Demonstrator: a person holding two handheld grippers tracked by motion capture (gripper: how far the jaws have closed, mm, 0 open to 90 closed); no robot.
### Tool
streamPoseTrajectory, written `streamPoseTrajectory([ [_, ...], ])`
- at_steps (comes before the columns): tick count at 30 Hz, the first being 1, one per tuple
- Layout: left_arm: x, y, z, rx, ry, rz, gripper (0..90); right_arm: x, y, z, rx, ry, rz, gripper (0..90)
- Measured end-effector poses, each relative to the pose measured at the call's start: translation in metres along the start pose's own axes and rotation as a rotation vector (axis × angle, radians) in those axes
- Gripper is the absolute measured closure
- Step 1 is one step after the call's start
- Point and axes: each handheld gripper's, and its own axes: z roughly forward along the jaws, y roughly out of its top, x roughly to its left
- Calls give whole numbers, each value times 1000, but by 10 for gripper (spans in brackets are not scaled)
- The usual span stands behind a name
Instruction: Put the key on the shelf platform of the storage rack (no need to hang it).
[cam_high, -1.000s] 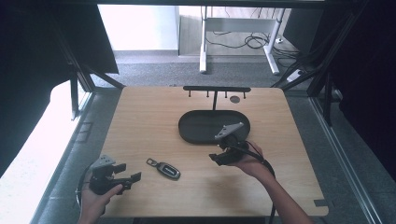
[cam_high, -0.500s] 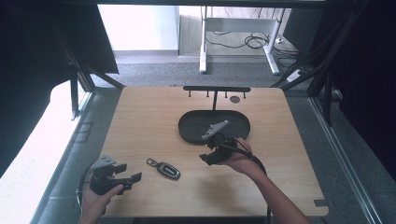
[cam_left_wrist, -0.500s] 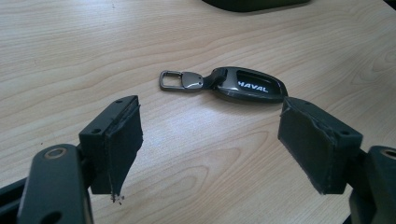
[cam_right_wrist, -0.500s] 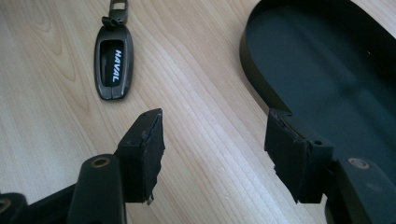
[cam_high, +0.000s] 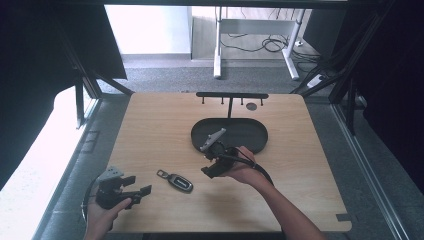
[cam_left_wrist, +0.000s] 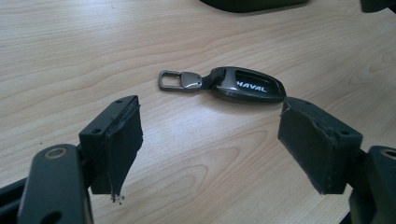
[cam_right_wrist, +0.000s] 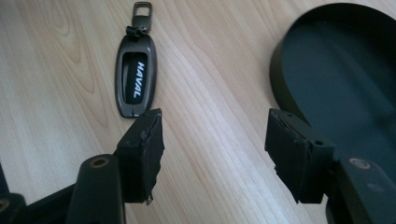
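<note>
key fob (cam_left_wrist: 247, 85) reads "haval" in white — lying flat on table (cam_left_wrist: 93, 56).

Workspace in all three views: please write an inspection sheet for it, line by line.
Surface: light wooden table, flat, no spills seen.
Job's things: dark glossy HAVAL car key fob with metal loop, flat on the wood; black oval tray, nothing in it.
Clutter: black T-shaped hook rack behind the tray.
Grippers: left gripper open, nothing held; right gripper open, nothing held, beside the tray's near rim.
Cables: black cable trailing from the right gripper.
Surroundings: grey floor, white desk legs.
</note>
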Motion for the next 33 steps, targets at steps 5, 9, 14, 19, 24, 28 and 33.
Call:
streamPoseTrajectory([
  [5, 3, 0, -4, -11, 8, -7, 220, 8, 11, 10, 11, 16, -26, 366],
  [9, 4, 0, -5, -15, 6, -7, 220, 14, 19, 20, 22, 26, -41, 364],
  [14, 5, 0, -6, -14, 4, -9, 219, 20, 24, 32, 47, 37, -53, 361],
  [19, 6, 0, -7, -18, 6, -12, 219, 25, 28, 41, 60, 48, -63, 359],
  [24, 6, 0, -7, -17, 5, -10, 220, 30, 29, 49, 70, 57, -72, 355],
  [28, 6, 0, -7, -18, 7, -13, 220, 33, 31, 54, 80, 63, -78, 355],
  [33, 6, 1, -8, -19, 12, -13, 220, 39, 34, 59, 49, 73, -90, 366],
])
